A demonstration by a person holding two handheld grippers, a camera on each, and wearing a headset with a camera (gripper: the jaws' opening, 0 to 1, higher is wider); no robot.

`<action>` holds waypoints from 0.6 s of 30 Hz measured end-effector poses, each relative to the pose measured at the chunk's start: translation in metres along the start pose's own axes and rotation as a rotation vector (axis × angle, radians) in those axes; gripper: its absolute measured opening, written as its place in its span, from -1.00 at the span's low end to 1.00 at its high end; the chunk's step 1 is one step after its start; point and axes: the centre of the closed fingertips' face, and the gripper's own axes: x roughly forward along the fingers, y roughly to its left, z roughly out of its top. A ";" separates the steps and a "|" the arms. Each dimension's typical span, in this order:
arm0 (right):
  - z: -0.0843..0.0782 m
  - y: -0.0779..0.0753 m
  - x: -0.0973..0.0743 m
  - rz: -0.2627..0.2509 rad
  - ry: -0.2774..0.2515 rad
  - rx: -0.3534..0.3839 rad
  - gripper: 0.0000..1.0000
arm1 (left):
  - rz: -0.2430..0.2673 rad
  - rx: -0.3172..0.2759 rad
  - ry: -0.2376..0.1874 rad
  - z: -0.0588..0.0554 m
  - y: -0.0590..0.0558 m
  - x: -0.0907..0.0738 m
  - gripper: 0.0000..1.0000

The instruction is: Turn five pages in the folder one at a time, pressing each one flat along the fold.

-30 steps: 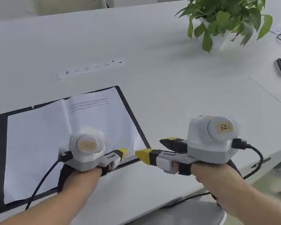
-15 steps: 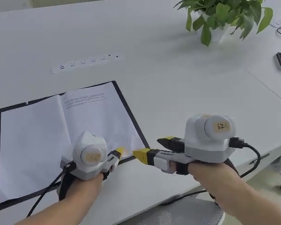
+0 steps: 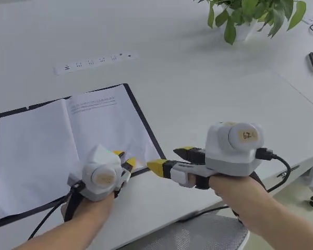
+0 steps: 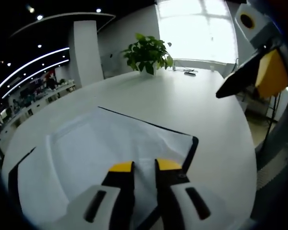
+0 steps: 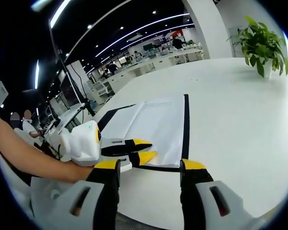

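1. Left gripper (image 4: 144,165) sits over the 5 o'clock corner of the right-hand page (image 3: 107,125). Its yellow-tipped jaws are parted by only a narrow slit, with white paper showing between them. Whether a sheet is caught I cannot tell.
2. Right gripper (image 5: 151,165) hangs at the left one's 3 o'clock, just off the folder's corner, jaws spread wide and empty.
3. The folder (image 5: 186,129) lies open and flat on the white table (image 3: 208,88), toward 9 o'clock in the head view. Its black cover holds white sheets on both sides of the fold (image 3: 75,135). The right-hand page has a few lines of print at its top, and the left-hand page (image 3: 31,156) lies smooth.
4. Likely slip: taking several sheets at once. The corner of the stack looks tight, with no single leaf lifted clear.
5. A hard pinch dragged toward 9 o'clock could crease or tear that corner. It could also skid the whole folder, since nothing pins the cover down while the right gripper stays off it.
6. A turned page may spring back if the press along the fold is skipped or too light. Hard jaw tips pushed across it could wrinkle the paper.
7. At 1 o'clock a pot holds a leafy plant (image 3: 250,15), with the pot itself mostly hidden. A socket strip (image 3: 91,62) lies at the folder's 12 o'clock. Both are well apart from the work.
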 end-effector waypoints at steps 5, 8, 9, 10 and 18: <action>-0.002 0.001 0.003 0.003 0.007 -0.005 -0.03 | 0.012 0.005 0.008 -0.001 0.001 0.003 -0.73; -0.002 0.001 0.003 0.004 0.009 -0.004 -0.03 | 0.025 0.018 0.009 -0.002 0.006 0.002 -0.83; -0.002 0.001 0.003 0.004 0.006 -0.004 -0.03 | 0.026 0.019 0.009 -0.002 0.007 0.003 -0.86; -0.001 0.001 0.002 0.005 0.004 0.003 -0.03 | 0.028 0.032 0.011 -0.002 0.008 0.003 -0.90; -0.004 -0.001 0.005 0.008 0.015 0.001 -0.05 | 0.057 -0.033 0.037 -0.004 0.015 0.000 -1.00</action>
